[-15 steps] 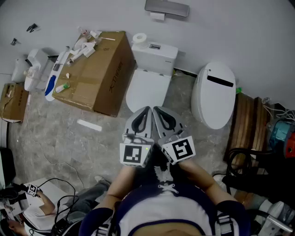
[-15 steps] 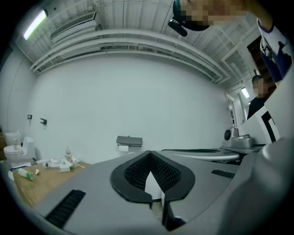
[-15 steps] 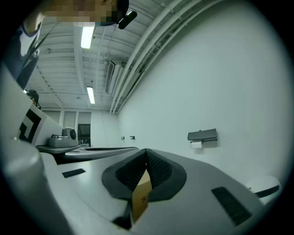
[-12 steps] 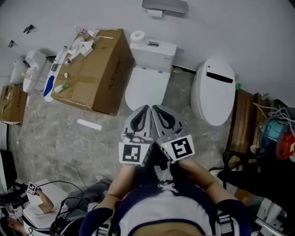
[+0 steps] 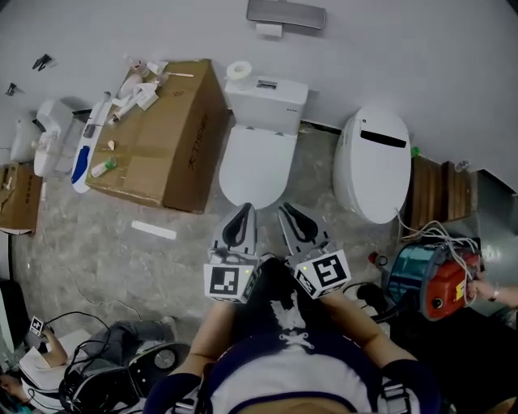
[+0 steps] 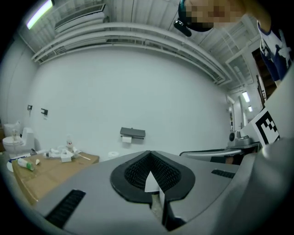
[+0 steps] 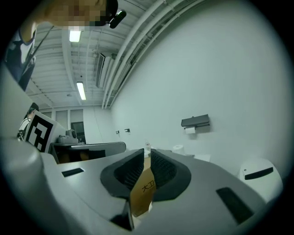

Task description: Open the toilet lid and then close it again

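Against the far wall stood the toilet, and its toilet lid (image 5: 259, 166) lay shut, flat over the bowl, with the cistern (image 5: 268, 102) behind it and a toilet-paper roll (image 5: 239, 70) on the cistern's left corner. To the left of the toilet, just beside it, sat a big cardboard box (image 5: 158, 133) with small bottles and packets scattered over its top. To the right of the toilet a white oval unit (image 5: 374, 164) with a dark slot stood near the wall, and beyond that was a wooden bench (image 5: 429, 192). High on the wall above the cistern hung a grey paper holder (image 5: 286, 14).

I held both tongs side by side in front of me, roughly level and pointing toward the toilet. My left tongs (image 5: 243, 212) were closed, the two pads together with nothing caught between them; only a sliver of white showed through the slit. My right tongs (image 5: 287, 212) were closed as well and empty, with the brown of the box visible through the thin gap behind the tips. From my head view, both tips came up to the near edge of the lid. I could not tell whether either one touched it.
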Demonstrator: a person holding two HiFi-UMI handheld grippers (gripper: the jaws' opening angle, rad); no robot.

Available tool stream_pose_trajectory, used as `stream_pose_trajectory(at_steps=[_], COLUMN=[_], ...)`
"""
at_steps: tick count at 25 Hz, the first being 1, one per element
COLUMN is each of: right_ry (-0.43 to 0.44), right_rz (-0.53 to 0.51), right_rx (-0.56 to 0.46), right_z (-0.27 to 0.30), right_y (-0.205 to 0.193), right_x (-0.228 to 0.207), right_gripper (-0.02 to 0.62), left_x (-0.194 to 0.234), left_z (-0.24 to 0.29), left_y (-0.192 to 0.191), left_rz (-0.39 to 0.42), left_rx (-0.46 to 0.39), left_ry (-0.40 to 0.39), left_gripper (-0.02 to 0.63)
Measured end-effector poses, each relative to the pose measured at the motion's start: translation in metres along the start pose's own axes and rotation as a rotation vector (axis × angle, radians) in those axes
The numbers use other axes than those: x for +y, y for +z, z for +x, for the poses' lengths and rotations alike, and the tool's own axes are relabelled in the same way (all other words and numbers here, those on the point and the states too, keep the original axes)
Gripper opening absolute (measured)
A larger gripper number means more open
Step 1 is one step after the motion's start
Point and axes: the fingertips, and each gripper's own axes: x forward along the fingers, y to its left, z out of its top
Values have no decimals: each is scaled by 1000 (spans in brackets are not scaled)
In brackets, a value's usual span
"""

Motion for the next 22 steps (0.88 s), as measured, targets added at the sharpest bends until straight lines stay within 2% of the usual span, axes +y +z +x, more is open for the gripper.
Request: stream_pose_trajectory(at_steps=[6,11,18,22], right_ry=[-27,-10,98,118], right_rz=[50,143,350,443], right_rx=[78,163,353,435], right_z=[10,28,65,82], right_y=[-36,-63,-130,-159], right_x=[-3,-28,-76,-114], right_gripper=[11,74,94,101], left_x=[24,33,47,49], left_z=[2,29,91,136], left_y=[-26,-42,-58,-72], left_rz=[-34,-34,-8,10], left_rx=[64,111,186,234], left_ry=[4,6,16,9], left_gripper=[6,6,6,6])
